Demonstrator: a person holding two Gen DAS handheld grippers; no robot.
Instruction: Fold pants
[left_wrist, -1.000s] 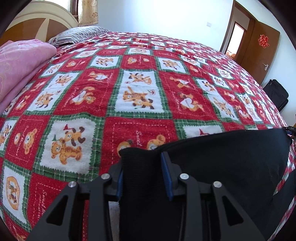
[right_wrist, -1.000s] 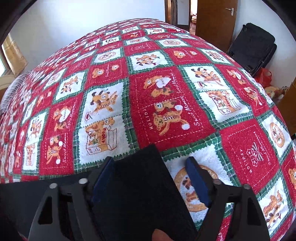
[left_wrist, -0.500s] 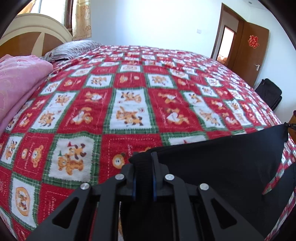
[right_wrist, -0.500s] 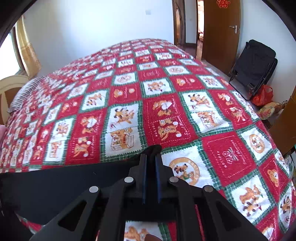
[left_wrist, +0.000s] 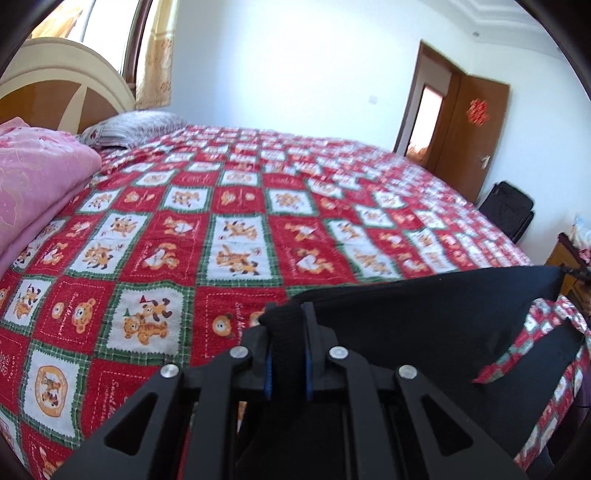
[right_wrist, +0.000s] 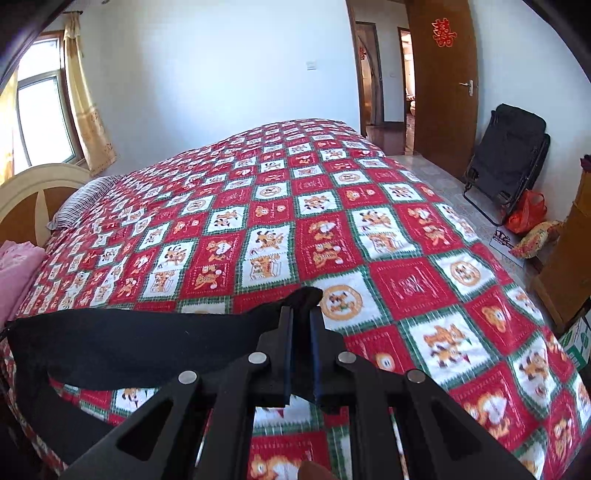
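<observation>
Black pants (left_wrist: 424, 317) hang stretched between my two grippers above the near edge of the bed. In the left wrist view my left gripper (left_wrist: 286, 314) is shut on one corner of the fabric, and the cloth spans off to the right. My right gripper (right_wrist: 301, 312) is shut on the other corner, seen in the right wrist view, where the pants (right_wrist: 129, 343) run left as a taut black band. Both held corners are lifted off the red quilt; the lower part of the pants drops out of sight below the frames.
The bed carries a red, green and white bear-print quilt (left_wrist: 240, 229). A pink blanket (left_wrist: 33, 188) and striped pillow (left_wrist: 129, 127) lie by the headboard. A black folding chair (right_wrist: 506, 162), orange bag (right_wrist: 526, 214) and open wooden door (right_wrist: 439, 85) are right of the bed.
Both grippers went from open around the pants' edge to shut on it, then rose and tilted up, lifting the cloth off the quilt and pulling it taut.
</observation>
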